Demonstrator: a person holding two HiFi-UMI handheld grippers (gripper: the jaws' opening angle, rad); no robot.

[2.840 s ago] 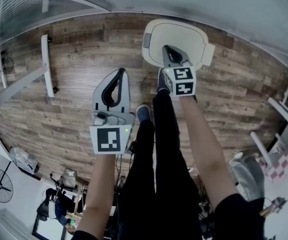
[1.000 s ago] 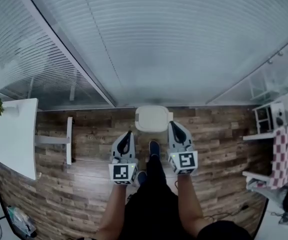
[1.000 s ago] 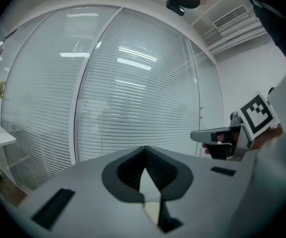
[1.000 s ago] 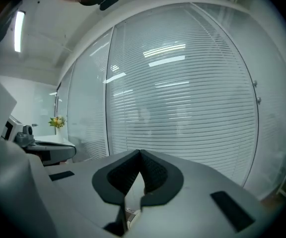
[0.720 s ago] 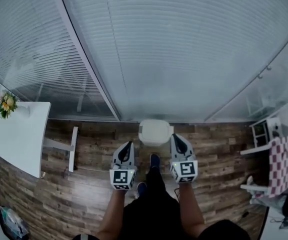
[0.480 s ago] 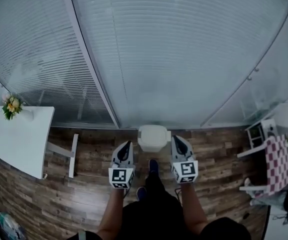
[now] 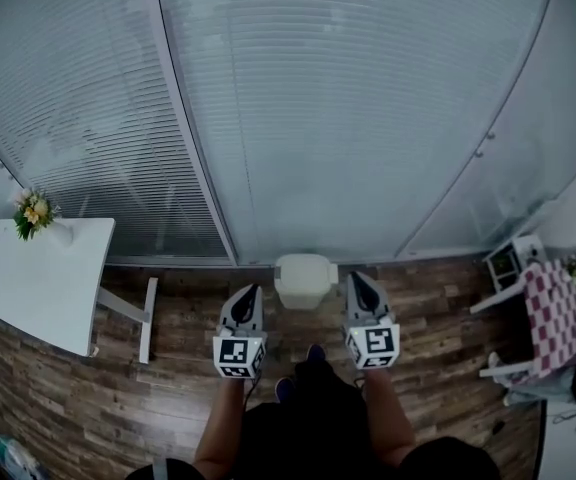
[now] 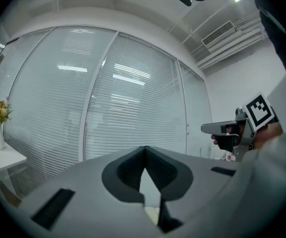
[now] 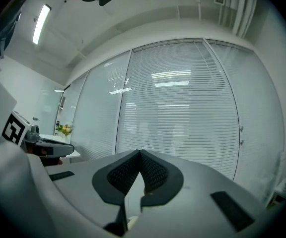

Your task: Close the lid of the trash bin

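The white trash bin [image 7: 304, 279] stands on the wooden floor against the glass wall, with its lid lying flat on top. In the head view my left gripper [image 7: 251, 290] is held level to the bin's left and my right gripper [image 7: 355, 276] to its right, both apart from it. Both pairs of jaws meet at the tips with nothing between them. In the left gripper view, the left gripper [image 8: 144, 148] faces the blinds, with the right gripper [image 8: 226, 130] at the side. The right gripper view has the right gripper [image 9: 140, 153] and, at the left edge, the left gripper [image 9: 47, 146]. The bin is hidden in both gripper views.
A glass wall with blinds [image 7: 348, 118] rises behind the bin. A white table [image 7: 43, 288] with a vase of flowers [image 7: 33, 214] stands at the left, a white rail [image 7: 148, 318] beside it. At the right is a checkered table [image 7: 558, 303]. My legs stand below the grippers.
Both grippers have risen and drawn back from the bin, on whose lid the right one earlier rested. The head view has tilted up, so the bin looks smaller and more wall shows.
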